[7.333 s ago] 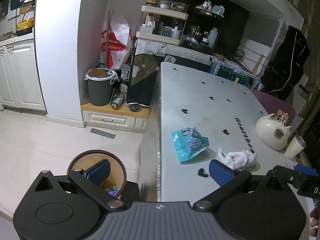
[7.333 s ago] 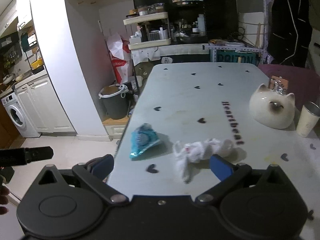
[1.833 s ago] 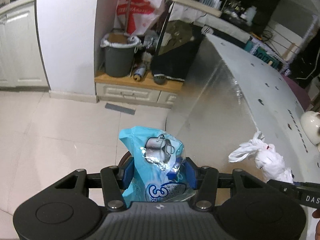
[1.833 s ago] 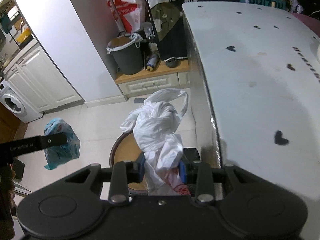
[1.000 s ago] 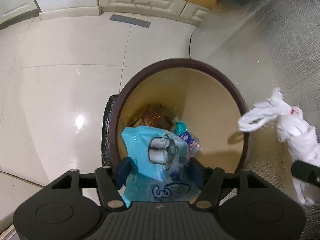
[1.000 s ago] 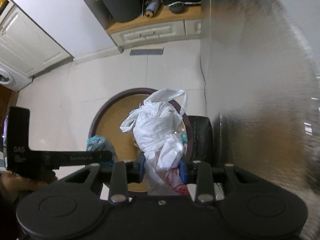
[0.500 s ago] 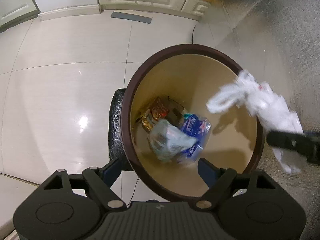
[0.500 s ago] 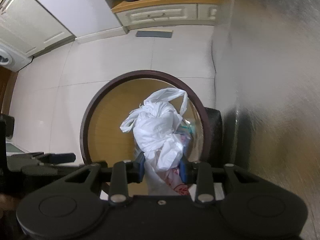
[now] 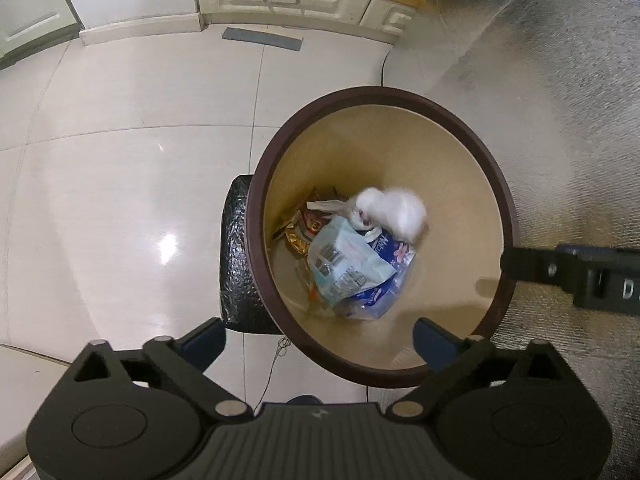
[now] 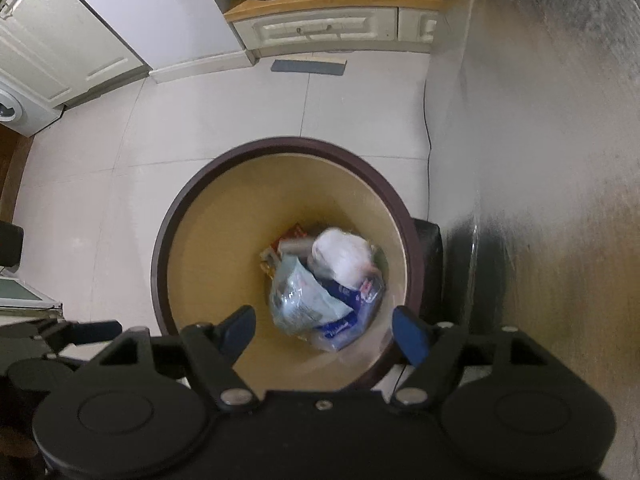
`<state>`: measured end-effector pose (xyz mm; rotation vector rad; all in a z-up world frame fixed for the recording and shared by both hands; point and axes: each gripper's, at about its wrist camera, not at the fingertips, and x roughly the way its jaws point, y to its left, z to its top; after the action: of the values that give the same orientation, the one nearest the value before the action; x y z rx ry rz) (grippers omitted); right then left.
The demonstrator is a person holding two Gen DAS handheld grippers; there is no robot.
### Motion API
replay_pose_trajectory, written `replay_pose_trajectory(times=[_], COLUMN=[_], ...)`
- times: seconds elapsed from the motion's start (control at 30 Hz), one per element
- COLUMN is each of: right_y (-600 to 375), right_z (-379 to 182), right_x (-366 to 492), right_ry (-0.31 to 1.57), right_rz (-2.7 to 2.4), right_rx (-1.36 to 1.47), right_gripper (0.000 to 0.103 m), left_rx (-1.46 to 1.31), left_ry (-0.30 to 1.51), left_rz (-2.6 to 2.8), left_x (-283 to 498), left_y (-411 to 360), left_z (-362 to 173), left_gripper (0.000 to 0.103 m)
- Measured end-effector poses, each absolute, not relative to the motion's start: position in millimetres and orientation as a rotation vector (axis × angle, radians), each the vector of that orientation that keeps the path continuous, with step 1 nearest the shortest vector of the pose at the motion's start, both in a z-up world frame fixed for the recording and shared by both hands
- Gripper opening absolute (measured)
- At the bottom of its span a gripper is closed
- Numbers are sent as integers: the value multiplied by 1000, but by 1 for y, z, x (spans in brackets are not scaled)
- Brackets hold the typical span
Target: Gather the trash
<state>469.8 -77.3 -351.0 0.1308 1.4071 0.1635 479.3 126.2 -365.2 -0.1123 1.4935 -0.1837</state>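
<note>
A round bin with a dark brown rim stands on the floor below both grippers. Inside it, the blue snack bag lies on older wrappers. The crumpled white plastic bag, blurred, rests on top beside it. My left gripper hangs over the bin's near rim, its jaws opening wide with nothing between them. My right gripper also points down into the bin, jaws opening and empty. The right gripper's black body shows at the right edge of the left wrist view.
The silver-covered table side rises right beside the bin. A black box sits against the bin's left. White floor tiles spread to the left, with a low white drawer unit and white cupboards beyond.
The white plastic bag left my right gripper and dropped into the bin. Both grippers opened wider. The blue bag, dropped half a second earlier, lies in the bin.
</note>
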Motion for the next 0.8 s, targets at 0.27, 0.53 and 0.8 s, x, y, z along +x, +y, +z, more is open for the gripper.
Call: replay_pose_trajectory(times=[0.27,0.53,0.8], right_y=[-79,-81,-84], right_z=[-337,-298,-247], right_x=[456,443,419], right_ry=[1383,1310,1229], right_rz=[171,171,175], right_rx=[136,122,107], right_gripper=[84,101,103], left_rx=[-114,-103,-82], left_ry=[1470,1414,1332], left_rz=[-180,-174,-161], left_x=[472,463,445], left_y=[131,136,143], left_z=[-347,-311,-261], left_gripper=[103,103,103])
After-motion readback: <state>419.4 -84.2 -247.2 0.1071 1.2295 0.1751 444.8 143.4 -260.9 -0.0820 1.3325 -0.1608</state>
